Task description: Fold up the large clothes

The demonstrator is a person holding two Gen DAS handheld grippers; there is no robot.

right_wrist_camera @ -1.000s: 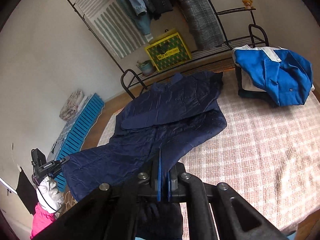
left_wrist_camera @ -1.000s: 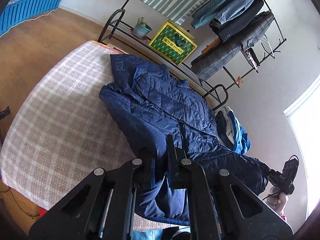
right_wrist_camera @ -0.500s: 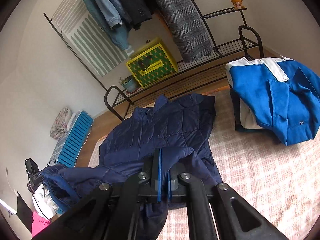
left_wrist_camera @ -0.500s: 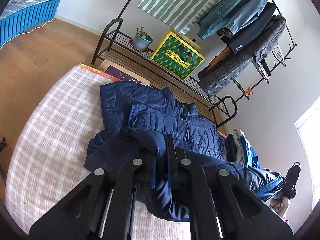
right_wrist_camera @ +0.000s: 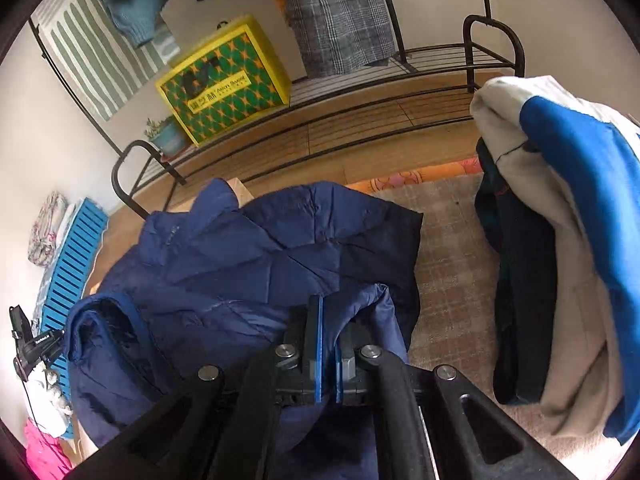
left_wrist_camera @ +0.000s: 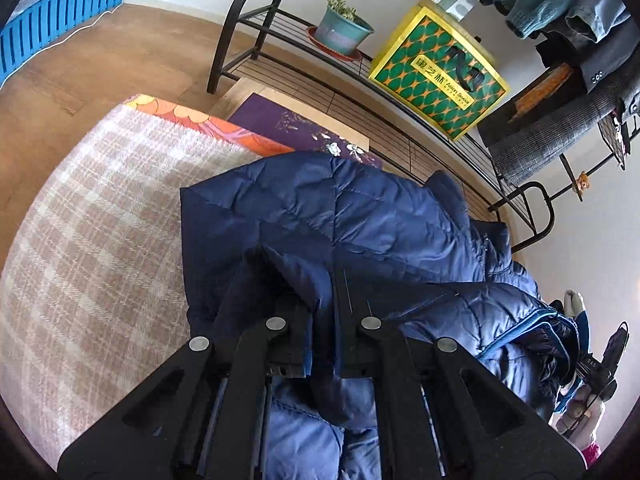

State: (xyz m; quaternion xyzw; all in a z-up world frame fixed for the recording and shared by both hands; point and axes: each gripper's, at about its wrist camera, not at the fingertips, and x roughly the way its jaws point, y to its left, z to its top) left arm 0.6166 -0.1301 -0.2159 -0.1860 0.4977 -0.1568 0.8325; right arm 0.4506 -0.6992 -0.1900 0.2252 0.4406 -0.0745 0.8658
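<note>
A navy quilted jacket [left_wrist_camera: 360,216] lies on the plaid bed cover [left_wrist_camera: 92,240], its lower half doubled over toward the collar end. It also shows in the right wrist view [right_wrist_camera: 248,256]. My left gripper [left_wrist_camera: 326,280] is shut on a fold of the jacket's hem. My right gripper [right_wrist_camera: 328,320] is shut on the other hem corner, fabric bunched between its blue pads. Both hold the hem just above the jacket's upper part. The other gripper shows at the edge of each view.
A folded blue and white garment pile [right_wrist_camera: 560,248] sits on the bed to the right. A black metal rack [left_wrist_camera: 360,76] behind the bed holds a yellow-green box [left_wrist_camera: 436,72], a potted plant [left_wrist_camera: 340,28] and hanging coats. A blue slatted crate [right_wrist_camera: 68,272] stands at left.
Both grippers have carried the jacket's hem forward toward the collar end and lower, folding the jacket roughly in half. The rack and the garment pile now look much closer.
</note>
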